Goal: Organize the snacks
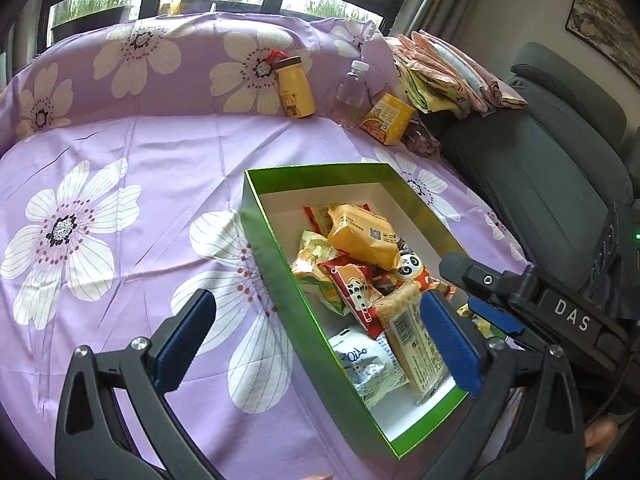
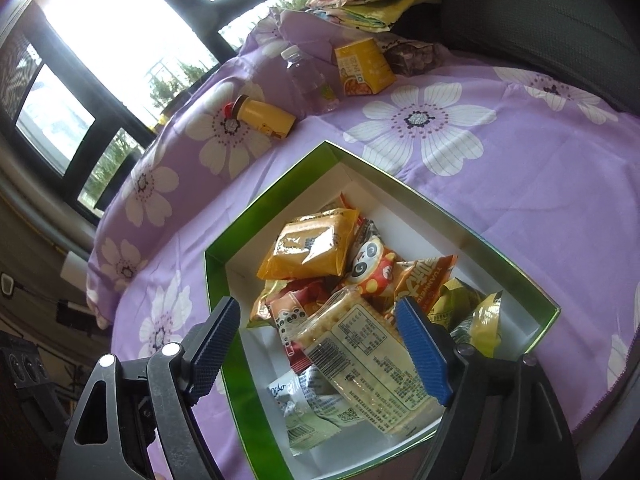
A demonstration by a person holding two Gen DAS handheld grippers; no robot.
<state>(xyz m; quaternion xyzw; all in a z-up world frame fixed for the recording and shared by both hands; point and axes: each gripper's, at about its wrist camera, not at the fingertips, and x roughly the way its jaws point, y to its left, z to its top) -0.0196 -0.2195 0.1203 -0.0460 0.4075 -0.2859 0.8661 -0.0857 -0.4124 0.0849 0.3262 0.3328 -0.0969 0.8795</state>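
Note:
A green box (image 1: 256,232) with a white inside sits on the purple flowered cloth and holds several snack packs. It also shows in the right wrist view (image 2: 224,268). On top lie a yellow pack (image 1: 360,236), a panda pack (image 1: 410,266) and a clear cracker pack (image 2: 360,352). My left gripper (image 1: 316,332) is open and empty, its fingers either side of the box's near-left wall. My right gripper (image 2: 320,320) is open and empty just above the cracker pack; it also shows in the left wrist view (image 1: 476,292).
At the back of the cloth stand a yellow bear bottle (image 1: 294,88), a clear water bottle (image 1: 352,92) and a yellow carton (image 1: 386,118). Folded cloths (image 1: 448,68) lie on a dark grey seat (image 1: 540,160) at the right. Windows are behind.

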